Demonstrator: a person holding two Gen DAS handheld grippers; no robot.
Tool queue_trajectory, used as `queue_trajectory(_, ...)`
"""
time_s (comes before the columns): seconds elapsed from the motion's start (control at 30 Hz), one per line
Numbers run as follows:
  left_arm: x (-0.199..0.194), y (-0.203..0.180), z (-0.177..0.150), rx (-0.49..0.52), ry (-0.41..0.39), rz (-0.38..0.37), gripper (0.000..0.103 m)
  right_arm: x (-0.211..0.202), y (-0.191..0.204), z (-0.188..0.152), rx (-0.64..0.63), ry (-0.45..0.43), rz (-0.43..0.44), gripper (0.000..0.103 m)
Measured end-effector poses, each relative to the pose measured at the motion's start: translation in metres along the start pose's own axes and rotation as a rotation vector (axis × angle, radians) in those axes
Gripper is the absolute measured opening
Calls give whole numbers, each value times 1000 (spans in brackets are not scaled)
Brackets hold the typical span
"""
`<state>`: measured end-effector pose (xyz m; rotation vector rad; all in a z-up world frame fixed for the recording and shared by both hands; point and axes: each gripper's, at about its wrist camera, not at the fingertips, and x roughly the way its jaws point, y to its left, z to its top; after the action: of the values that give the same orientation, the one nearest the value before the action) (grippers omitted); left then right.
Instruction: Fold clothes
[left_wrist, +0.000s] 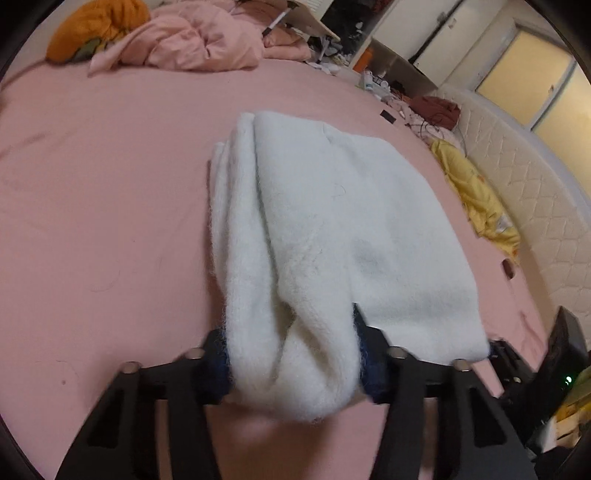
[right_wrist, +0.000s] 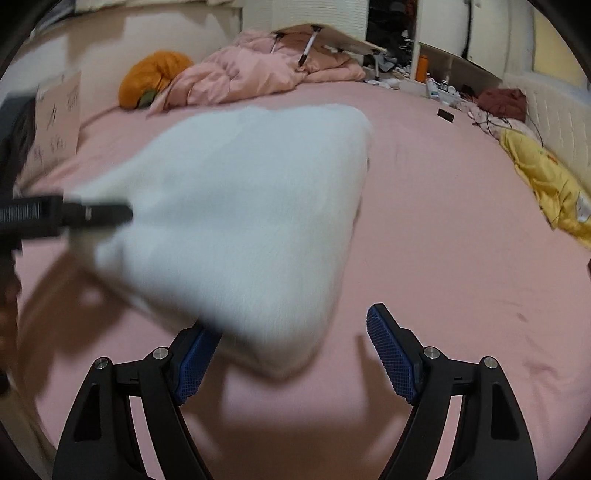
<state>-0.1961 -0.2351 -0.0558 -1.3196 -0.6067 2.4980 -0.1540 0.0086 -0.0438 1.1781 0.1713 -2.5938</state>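
You're in a lived-in home bedroom: a wide bed with a pink sheet (right_wrist: 424, 229), a crumpled pink duvet (right_wrist: 251, 74) at its far side, a quilted white headboard (left_wrist: 517, 177) right, cupboards (left_wrist: 443, 33) beyond.

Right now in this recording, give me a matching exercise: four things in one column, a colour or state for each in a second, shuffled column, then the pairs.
Things:
1. left hand-held gripper
2. right hand-held gripper
3. bundle by the pink duvet
4. garment at the bed's right edge

Colour or state:
A. yellow
B. open, holding nothing
C. orange
D. closed on the white sweater

Pairs: 1-D, 2-B, 3-C, 4-A
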Motion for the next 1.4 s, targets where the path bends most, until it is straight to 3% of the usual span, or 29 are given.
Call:
queue_trajectory(0.03, -2, 7, 1, -45, -3, -37, 40, 0, -2, 2, 20, -8, 18, 62)
queue_trajectory(0.07, -5, 16, 3, -99, -9, -86, 38, -1, -4, 5, 44, -15, 36, 28)
queue_trajectory(0.17, -9, 29, -1, -180, -8, -178, 34, -11, -18, 15, 125, -44, 68, 27)
queue_trajectory(0.3, -11, 43, -8, -258, 7, -264, 33, -3, -19, 4, 77, -36, 49, 27)
queue_trajectory(0.4, -5, 49, -14, -291, 29, -238, 32, 13, -12, -9, 4, 4, 14, 27)
queue_trajectory(0.47, -6, 52, -16, -311, 21, -239, 33, -1, -12, -6, 26, -34, 36, 27)
queue_trajectory(0.53, -7, 52, -14, -314, 25, -228, 45, 7, -8, -13, -22, -15, 6, 29)
queue_trajectory(0.57, -7, 53, -12, -316, 33, -214, 47, 12, -10, -17, -29, -5, 9, 30)
queue_trajectory(0.6, -10, 52, -9, -313, 32, -204, 47, 12, -13, -18, -14, -3, 30, 34)
queue_trajectory(0.63, -16, 50, -6, -301, 20, -199, 48, 7, -17, -18, 6, 6, 49, 45)
queue_trajectory(0.7, -35, 48, 3, -274, -32, -164, 60, -3, -26, -17, 47, 23, 85, 58)
queue_trajectory(0.77, -58, 46, 13, -256, -120, -140, 75, -18, -37, -20, 80, 31, 99, 62)
queue_trajectory(0.83, -68, 44, 23, -254, -191, -208, 81, -33, -44, -23, 96, 23, 107, 68)
queue_trajectory(0.9, -58, 37, 38, -238, -172, -289, 81, -38, -47, -24, 103, 22, 125, 68)
queue_trajectory(1.0, -25, 23, 54, -190, -106, -203, 72, -30, -40, -21, 85, 32, 125, 68)
queue_trajectory(1.1, 4, 28, 57, -197, -41, -119, 70, -15, -29, -19, 43, 40, 100, 68)
queue_trajectory(1.2, 14, 31, 60, -214, -35, -139, 70, -5, -23, -17, 49, 39, 110, 68)
queue_trajectory(1.27, 18, 32, 62, -224, -35, -178, 46, -2, -22, -14, 54, 25, 106, 68)
queue_trajectory(1.3, 19, 33, 64, -229, -28, -220, 24, 0, -21, -12, 57, 20, 98, 68)
queue_trajectory(1.4, 34, 29, 68, -194, 39, -217, 21, 6, -22, -7, 70, 16, 82, 68)
